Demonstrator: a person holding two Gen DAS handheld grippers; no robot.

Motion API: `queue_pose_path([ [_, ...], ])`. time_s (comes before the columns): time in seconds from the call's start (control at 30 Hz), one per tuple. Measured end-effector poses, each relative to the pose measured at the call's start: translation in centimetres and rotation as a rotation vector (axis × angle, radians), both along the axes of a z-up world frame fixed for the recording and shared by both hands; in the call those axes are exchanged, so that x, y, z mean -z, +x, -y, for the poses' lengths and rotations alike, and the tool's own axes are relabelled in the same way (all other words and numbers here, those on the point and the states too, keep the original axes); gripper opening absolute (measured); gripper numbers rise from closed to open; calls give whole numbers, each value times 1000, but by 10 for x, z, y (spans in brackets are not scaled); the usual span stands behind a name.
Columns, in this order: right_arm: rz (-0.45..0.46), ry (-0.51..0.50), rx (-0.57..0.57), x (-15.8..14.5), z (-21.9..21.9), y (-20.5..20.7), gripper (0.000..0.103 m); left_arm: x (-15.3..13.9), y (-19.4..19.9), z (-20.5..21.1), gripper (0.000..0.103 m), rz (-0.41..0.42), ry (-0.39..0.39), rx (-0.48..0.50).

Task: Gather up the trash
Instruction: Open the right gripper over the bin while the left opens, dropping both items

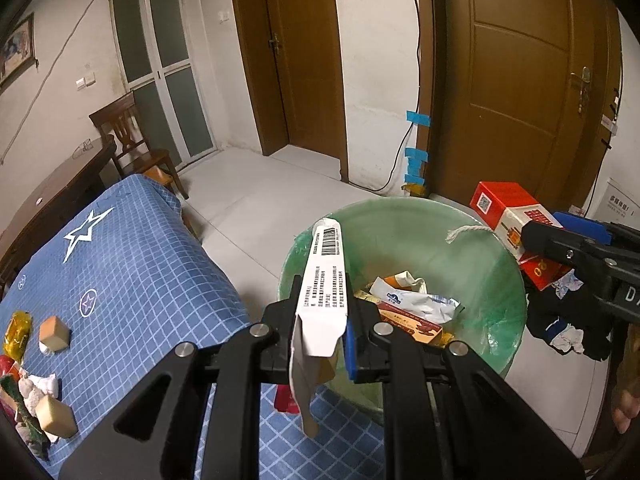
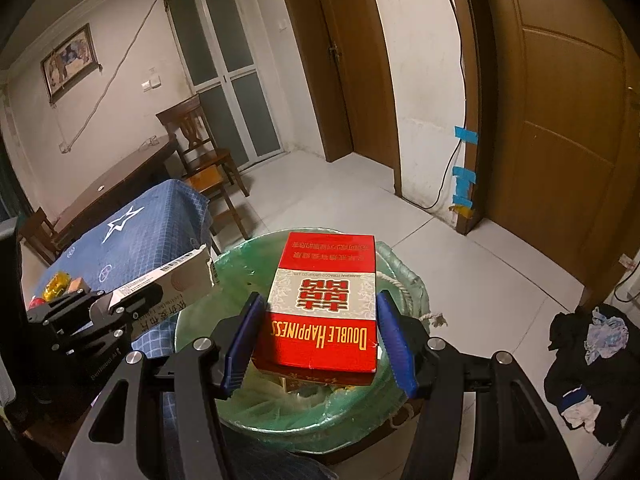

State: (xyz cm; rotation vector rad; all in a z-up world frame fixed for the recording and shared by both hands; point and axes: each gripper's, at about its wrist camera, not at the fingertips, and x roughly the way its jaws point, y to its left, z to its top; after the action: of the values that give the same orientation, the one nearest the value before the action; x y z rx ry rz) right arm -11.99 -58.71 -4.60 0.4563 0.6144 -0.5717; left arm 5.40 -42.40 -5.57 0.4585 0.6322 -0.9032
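My left gripper (image 1: pixel 322 300) is shut on a long white box with a barcode (image 1: pixel 324 276), tilted up over the near rim of a bin with a green liner (image 1: pixel 400 220). The right wrist view shows that white box (image 2: pixel 168 280) and the left gripper (image 2: pixel 108 304) at the bin's left side. My right gripper (image 2: pixel 320 300) is shut on a red and white Double Happiness box (image 2: pixel 324 308), its blue pads against both sides, above the bin (image 2: pixel 240 264). In the left wrist view the red box (image 1: pixel 500 204) hangs over the bin's right rim. Crumpled wrappers and an orange box (image 1: pixel 412 308) lie inside.
A table under a blue checked cloth (image 1: pixel 140 280) stands left of the bin, with a yellow wrapper (image 1: pixel 16 336), tan cubes (image 1: pixel 54 334) and other scraps on it. A dark pile of clothes (image 2: pixel 588 360) lies on the floor to the right. A wooden chair (image 1: pixel 132 140) and doors stand behind.
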Motion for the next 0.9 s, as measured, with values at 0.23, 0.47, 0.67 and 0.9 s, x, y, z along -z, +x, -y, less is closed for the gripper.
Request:
queue_pose_path([
  [0.23,2,21,-45,5,-3,22,60,3,4,8,17,-1,17,13],
  [0.47,18,55,-6,16,-1,27,65,-2,13,-6,40,-8,-4,-45],
  [0.67,155,-40,22,2,-45,1,65,-17,0,-54,56,68,-72,-127],
  [0.9,273,-93,-29,-11,-110,-4,70,-36,-8,-147,69,147,-168,-258],
])
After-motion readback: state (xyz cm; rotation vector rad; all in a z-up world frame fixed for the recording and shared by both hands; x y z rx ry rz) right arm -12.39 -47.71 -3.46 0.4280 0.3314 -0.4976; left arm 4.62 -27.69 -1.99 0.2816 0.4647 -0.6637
